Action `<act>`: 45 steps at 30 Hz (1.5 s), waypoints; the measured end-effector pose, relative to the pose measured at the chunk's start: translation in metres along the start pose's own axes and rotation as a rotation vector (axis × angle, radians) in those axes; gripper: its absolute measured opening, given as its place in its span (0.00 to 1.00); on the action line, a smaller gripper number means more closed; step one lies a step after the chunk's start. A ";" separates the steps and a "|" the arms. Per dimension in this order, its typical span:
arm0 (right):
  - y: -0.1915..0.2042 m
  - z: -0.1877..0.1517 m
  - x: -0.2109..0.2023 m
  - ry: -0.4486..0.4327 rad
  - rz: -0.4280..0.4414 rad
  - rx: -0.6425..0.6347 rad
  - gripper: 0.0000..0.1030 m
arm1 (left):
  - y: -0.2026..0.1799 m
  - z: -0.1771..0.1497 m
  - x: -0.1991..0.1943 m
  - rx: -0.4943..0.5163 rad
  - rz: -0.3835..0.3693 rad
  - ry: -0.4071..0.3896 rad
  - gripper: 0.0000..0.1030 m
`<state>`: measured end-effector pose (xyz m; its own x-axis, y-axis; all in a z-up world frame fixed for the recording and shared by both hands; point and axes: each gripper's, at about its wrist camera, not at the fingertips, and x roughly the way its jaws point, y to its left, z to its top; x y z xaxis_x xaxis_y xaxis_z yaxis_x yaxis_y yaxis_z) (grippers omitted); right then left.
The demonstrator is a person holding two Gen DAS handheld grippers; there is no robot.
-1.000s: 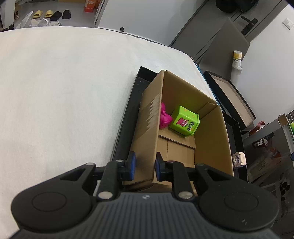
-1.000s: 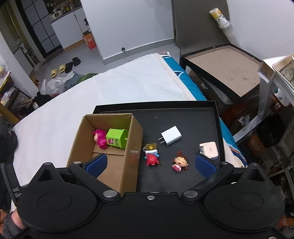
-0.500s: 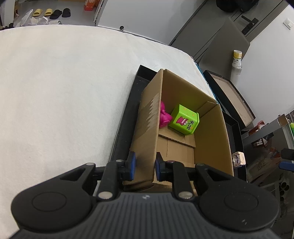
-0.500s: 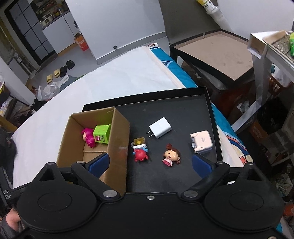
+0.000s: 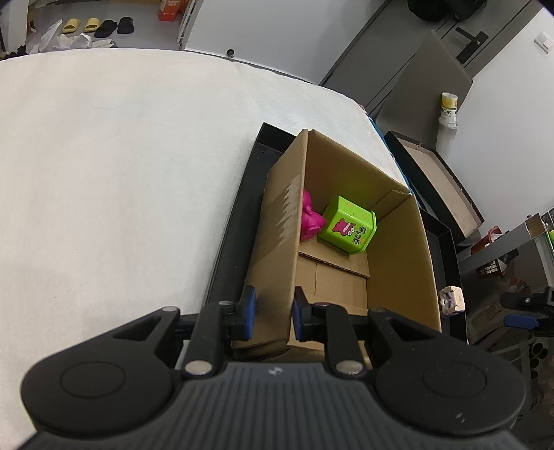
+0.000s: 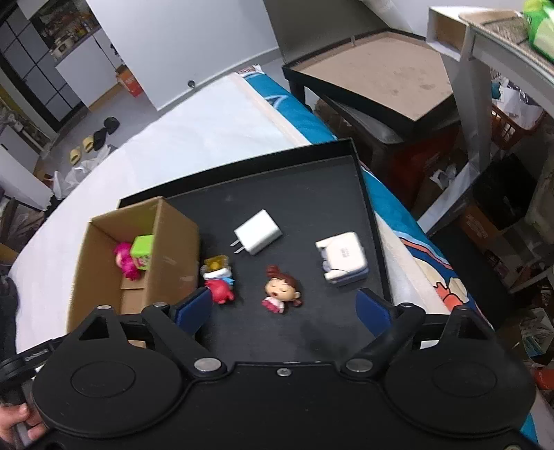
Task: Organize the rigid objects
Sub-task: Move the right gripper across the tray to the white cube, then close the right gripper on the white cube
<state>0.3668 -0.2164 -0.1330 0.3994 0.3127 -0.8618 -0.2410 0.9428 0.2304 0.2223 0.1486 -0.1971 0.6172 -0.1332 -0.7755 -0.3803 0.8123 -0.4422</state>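
Cardboard box [image 5: 349,221] held two toys; four items remained on black tray [image 6: 304,180]. Left gripper [image 5: 271,313] fingers clamped box wall; right gripper [image 6: 284,306] fingers apart, just been closing, nothing between.

— What lies beyond the bed?

— Its white sheet [image 5: 121,166] spreads wide, and a blue patterned mattress edge [image 6: 412,225] shows along one side. On the grey floor by the far wall sit yellow slippers [image 5: 81,25] and black slippers [image 5: 116,27], next to crumpled plastic bags [image 5: 64,39]. An orange carton [image 5: 170,5] stands near the white door [image 5: 263,31].

— And on the other side?

— A black-framed low table with a brown top [image 6: 381,76] stands just beside the bed. A yellow-labelled bottle [image 5: 449,108] is near a grey panel [image 5: 426,90]. A metal shelf rack [image 6: 484,45] carries a green packet [image 6: 540,20].
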 end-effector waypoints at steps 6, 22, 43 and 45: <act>-0.012 0.006 0.024 0.039 -0.044 -0.031 0.69 | -0.001 0.000 0.000 0.000 0.006 0.001 0.19; -0.034 0.027 0.080 0.099 -0.099 -0.033 0.65 | -0.010 0.000 0.008 0.014 0.031 0.005 0.19; -0.006 0.024 0.107 0.182 -0.177 -0.182 0.42 | -0.011 -0.001 0.011 0.000 0.033 0.010 0.20; -0.004 0.025 0.103 0.180 -0.176 -0.183 0.42 | -0.011 0.000 0.011 -0.001 0.031 0.011 0.20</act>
<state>0.4311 -0.1854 -0.2116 0.2904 0.1053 -0.9511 -0.3434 0.9392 -0.0009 0.2326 0.1383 -0.2008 0.5976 -0.1137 -0.7937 -0.4001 0.8155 -0.4181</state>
